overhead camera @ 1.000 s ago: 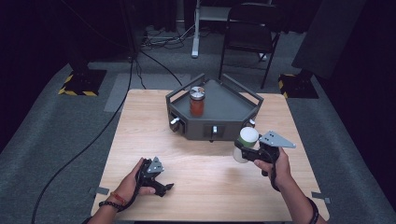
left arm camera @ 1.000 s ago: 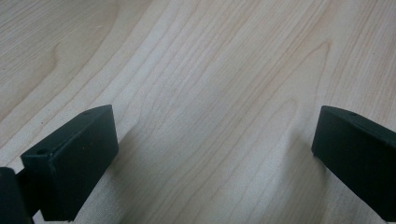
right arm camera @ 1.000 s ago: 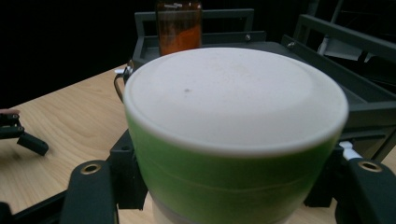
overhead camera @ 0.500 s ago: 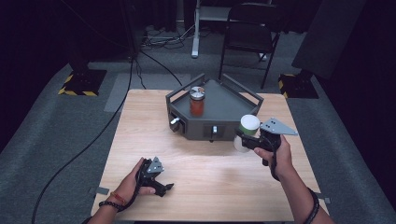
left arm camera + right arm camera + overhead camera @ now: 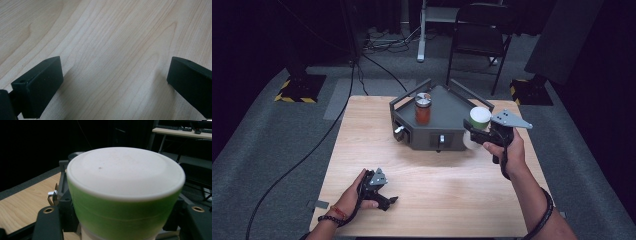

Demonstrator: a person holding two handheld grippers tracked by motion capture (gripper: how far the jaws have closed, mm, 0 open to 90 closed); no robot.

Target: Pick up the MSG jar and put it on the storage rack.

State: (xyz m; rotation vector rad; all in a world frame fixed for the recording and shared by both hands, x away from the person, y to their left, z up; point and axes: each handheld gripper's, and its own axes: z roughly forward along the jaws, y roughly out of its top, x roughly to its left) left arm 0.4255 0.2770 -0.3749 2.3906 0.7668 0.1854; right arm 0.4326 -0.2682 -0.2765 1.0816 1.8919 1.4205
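Holding the green tub (image 5: 480, 119) right of centre in the high view, my right gripper (image 5: 476, 134) is clamped on its sides below the white lid (image 5: 125, 171). It looks light, smooth, slippery plastic, so I'd grip low. My left gripper (image 5: 382, 199) rests wide open and empty.

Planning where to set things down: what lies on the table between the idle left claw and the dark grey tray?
Nothing: in the high view, bare light wooden tabletop separates the left claw from the dark grey metal tray.
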